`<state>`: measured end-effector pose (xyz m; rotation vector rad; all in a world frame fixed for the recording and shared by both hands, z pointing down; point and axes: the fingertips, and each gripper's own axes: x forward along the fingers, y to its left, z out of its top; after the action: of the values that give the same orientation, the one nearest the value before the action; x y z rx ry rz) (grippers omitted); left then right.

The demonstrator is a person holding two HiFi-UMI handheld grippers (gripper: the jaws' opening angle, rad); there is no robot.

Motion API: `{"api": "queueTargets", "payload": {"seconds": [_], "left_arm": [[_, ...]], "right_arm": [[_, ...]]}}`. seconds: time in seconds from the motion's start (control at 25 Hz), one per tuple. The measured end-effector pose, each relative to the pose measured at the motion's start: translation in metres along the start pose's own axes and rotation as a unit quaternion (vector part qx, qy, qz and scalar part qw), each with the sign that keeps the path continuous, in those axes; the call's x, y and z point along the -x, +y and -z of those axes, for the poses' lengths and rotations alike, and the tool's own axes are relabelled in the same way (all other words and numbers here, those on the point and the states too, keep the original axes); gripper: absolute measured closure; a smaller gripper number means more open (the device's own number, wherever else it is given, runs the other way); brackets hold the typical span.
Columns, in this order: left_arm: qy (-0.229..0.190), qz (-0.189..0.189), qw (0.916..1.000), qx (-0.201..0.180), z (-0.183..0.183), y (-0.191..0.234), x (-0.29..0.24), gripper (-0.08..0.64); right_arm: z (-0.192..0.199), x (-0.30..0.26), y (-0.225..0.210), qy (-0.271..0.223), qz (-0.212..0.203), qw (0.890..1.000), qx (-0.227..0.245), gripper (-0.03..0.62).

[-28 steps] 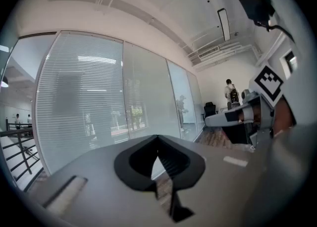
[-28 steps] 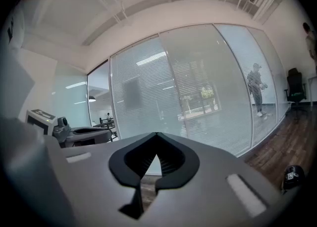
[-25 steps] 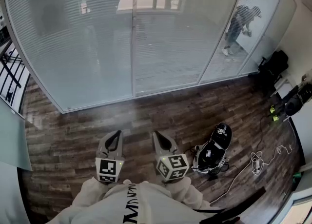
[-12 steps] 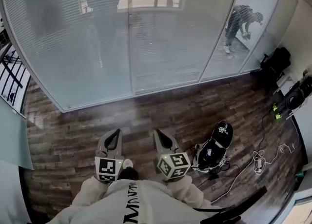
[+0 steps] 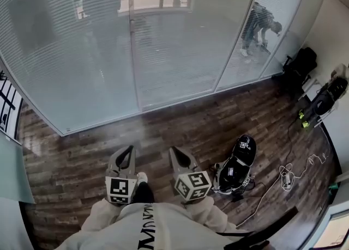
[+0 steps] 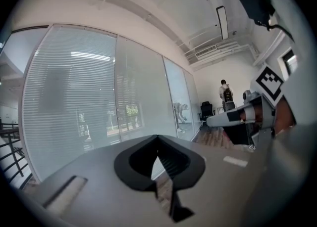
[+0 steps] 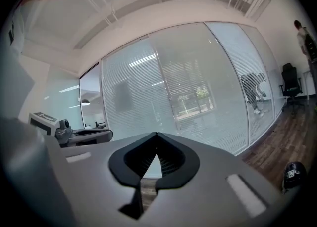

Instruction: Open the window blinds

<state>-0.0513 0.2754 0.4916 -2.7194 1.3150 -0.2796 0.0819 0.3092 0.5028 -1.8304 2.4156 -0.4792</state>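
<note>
**While mid-step toward the glass, both grippers shut and empty**

When I checked the tools first, the left gripper (image 5: 128, 152) and the right gripper (image 5: 175, 153) each had their jaws pressed together with nothing between them. They were held side by side, pointing at the glass wall.

Compared with a second before, my shoe (image 5: 142, 178) had come forward between them. The wall's uprights had also slid leftward in the head view. I judged I was walking up, so this was approach only, with nothing touched yet.

The window blinds (image 5: 82, 53) hung ahead of both grippers, well apart from the tips, with slats lowered across the glass. I could not make out a cord or wand to work them.

Counting outward, I saw:
- two grippers and one shoe
- at least three blind-covered panes ahead
- one black helmet-like pack (image 5: 238, 162) on the floor right of the right gripper
- one loose cable (image 5: 286, 178) beyond it
- one black chair (image 5: 297, 66) further right
- one bent-over person (image 5: 259, 25) seen in the glass
</note>
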Motion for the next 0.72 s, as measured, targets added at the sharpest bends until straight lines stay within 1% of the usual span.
{"api": "queueTargets", "payload": {"seconds": [0.2,0.56,0.72], "left_arm": [[-0.003,0.006,0.9999,0.009,0.004,0.024,-0.038,0.560],[0.009,-0.001,0.9999,0.014,0.013,0.100,-0.093,0.560],[0.007,-0.004,0.9999,0.015,0.013,0.127,-0.118,0.560]], "right_arm": [[-0.004,-0.041,-0.015,0.008,0.009,1.000,0.001,0.591],[-0.019,-0.134,-0.014,0.018,0.006,1.000,0.000,0.591],[-0.026,-0.170,-0.015,0.019,0.000,1.000,0.003,0.591]]}}
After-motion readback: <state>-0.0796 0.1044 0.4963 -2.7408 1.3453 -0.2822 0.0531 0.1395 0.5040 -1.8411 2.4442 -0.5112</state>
